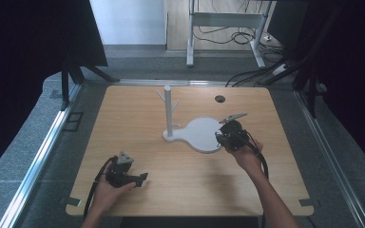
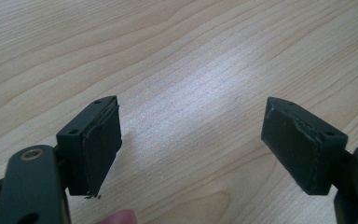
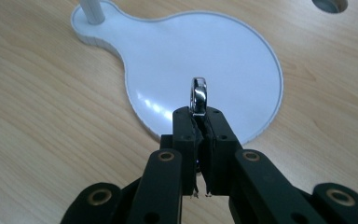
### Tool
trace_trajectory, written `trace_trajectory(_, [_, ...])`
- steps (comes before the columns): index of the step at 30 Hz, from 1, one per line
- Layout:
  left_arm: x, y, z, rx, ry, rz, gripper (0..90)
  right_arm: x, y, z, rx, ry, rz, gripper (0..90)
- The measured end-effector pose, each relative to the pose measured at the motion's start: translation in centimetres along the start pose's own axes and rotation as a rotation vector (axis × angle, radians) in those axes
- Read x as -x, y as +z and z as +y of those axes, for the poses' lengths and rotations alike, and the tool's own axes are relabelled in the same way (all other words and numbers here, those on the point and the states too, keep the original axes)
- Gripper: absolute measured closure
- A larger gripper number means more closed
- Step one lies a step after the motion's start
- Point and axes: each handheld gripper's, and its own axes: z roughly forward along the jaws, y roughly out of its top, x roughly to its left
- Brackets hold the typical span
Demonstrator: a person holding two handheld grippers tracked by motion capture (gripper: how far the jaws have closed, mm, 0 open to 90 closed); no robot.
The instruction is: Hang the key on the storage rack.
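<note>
A white jewellery stand has a branched post [image 1: 168, 112] on a pear-shaped tray [image 1: 200, 135]. My right gripper [image 3: 198, 114] is shut on a shiny silver ring [image 3: 198, 94], which sticks up edge-on from between the pads, held above the round part of the white tray [image 3: 205, 56]. In the high view the right gripper [image 1: 229, 134] hovers at the tray's right edge. My left gripper [image 1: 141, 178] rests low near the table's front left, and its jaws [image 2: 191, 140] stand wide open over bare wood with nothing between them.
The wooden table [image 1: 138, 142] has a round cable hole [image 1: 219, 99] at its back right. Dark curtains flank both sides. A desk frame and cables [image 1: 228, 28] stand on the floor beyond the table's far edge.
</note>
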Motion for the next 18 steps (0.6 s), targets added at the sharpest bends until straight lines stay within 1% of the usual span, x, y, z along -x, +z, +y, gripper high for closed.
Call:
trace_trajectory(1, [0.0,0.0,0.0,0.000,0.000,0.000,20.5,0.0,0.0,0.0,0.000,0.000,0.000,84.6])
trace_trajectory(2, [0.0,-0.1,0.0,0.002,0.002,0.000,20.5,-0.2,0.1,0.5,0.004,-0.001,0.003,84.6])
trace_trajectory(3, [0.0,-0.1,0.0,0.002,0.002,0.000,20.5,-0.2,0.1,0.5,0.004,-0.001,0.003,84.6])
trace_trajectory(6, [-0.1,-0.1,0.0,0.005,-0.002,0.000,20.5,-0.5,0.4,1.3,0.012,-0.011,0.001,84.6])
trace_trajectory(11, [-0.1,-0.2,0.0,0.006,-0.003,-0.001,20.5,-0.6,0.7,2.0,0.020,-0.012,0.000,84.6])
trace_trajectory(14, [-0.1,-0.1,0.0,0.005,-0.002,-0.001,20.5,-0.6,1.2,2.5,0.008,-0.021,-0.015,84.6])
trace_trajectory(18, [-0.2,-0.1,0.0,0.002,-0.001,0.000,20.5,-0.8,1.5,2.9,0.007,-0.033,-0.028,84.6])
